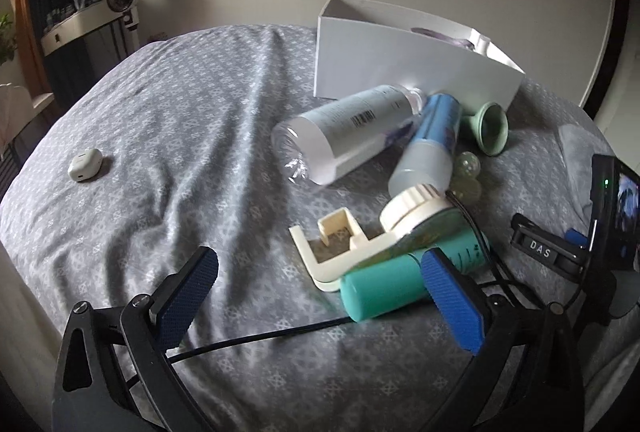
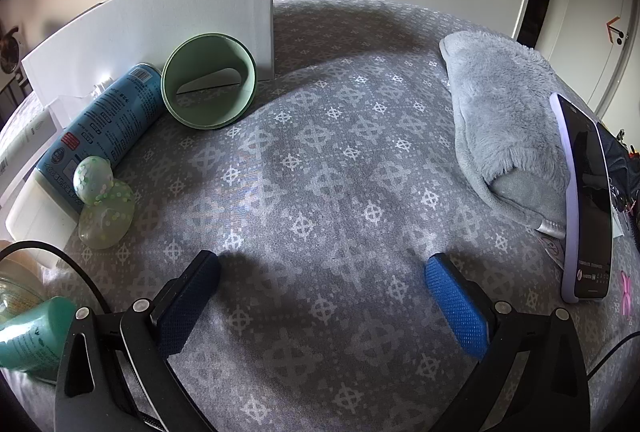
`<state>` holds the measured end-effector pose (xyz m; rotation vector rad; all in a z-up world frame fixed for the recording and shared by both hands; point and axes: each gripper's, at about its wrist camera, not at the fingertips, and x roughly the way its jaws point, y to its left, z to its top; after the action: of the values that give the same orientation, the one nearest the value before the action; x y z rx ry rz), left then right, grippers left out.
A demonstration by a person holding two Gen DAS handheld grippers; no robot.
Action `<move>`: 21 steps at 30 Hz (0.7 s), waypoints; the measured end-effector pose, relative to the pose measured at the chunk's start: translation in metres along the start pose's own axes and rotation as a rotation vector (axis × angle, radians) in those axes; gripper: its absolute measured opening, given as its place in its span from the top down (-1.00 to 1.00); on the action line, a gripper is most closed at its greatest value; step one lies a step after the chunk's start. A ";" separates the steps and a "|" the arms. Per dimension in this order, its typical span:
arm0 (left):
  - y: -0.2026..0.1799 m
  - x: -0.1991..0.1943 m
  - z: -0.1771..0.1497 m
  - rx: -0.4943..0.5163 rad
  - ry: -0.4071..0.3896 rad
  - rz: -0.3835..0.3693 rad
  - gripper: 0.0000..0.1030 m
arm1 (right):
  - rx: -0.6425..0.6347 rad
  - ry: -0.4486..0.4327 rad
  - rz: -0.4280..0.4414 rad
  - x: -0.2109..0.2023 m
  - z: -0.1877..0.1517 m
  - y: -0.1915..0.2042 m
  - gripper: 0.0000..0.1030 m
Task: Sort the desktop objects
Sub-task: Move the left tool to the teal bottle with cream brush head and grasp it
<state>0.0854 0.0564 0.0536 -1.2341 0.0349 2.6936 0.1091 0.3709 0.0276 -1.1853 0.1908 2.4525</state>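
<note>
A white box [image 1: 400, 59] stands at the back of the grey patterned cloth [image 1: 180, 135]. In front of it lie a clear bottle with a white label [image 1: 352, 129], a blue spray can [image 1: 430, 143], a green cup [image 1: 486, 125], a cream tape dispenser [image 1: 360, 244] and a teal bottle [image 1: 400, 282]. My left gripper [image 1: 320, 272] is open and empty, its right finger close to the teal bottle. My right gripper [image 2: 320, 284] is open and empty above bare cloth. The can [image 2: 108, 123], cup [image 2: 208, 81] and a translucent duck toy [image 2: 102, 199] lie to its left.
A white earbud case [image 1: 85, 165] lies alone at the left. A grey plush towel [image 2: 508, 119] and an upright phone [image 2: 584, 203] stand at the right. A black cable [image 1: 260, 338] runs across the cloth near my left gripper. The other gripper's body [image 1: 580, 232] shows at the right.
</note>
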 end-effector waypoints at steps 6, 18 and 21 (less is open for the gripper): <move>-0.030 0.022 0.004 0.143 0.116 -0.071 -0.98 | 0.000 0.000 0.000 0.000 0.000 0.000 -1.00; -0.064 0.061 0.010 0.304 0.281 -0.091 -0.99 | -0.001 0.000 -0.001 0.000 0.000 0.000 -1.00; -0.063 0.062 0.007 0.260 0.279 -0.083 -0.92 | -0.001 0.000 -0.001 0.000 0.000 -0.001 -1.00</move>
<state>0.0513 0.1288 0.0149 -1.4764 0.3505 2.3372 0.1095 0.3717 0.0276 -1.1859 0.1895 2.4516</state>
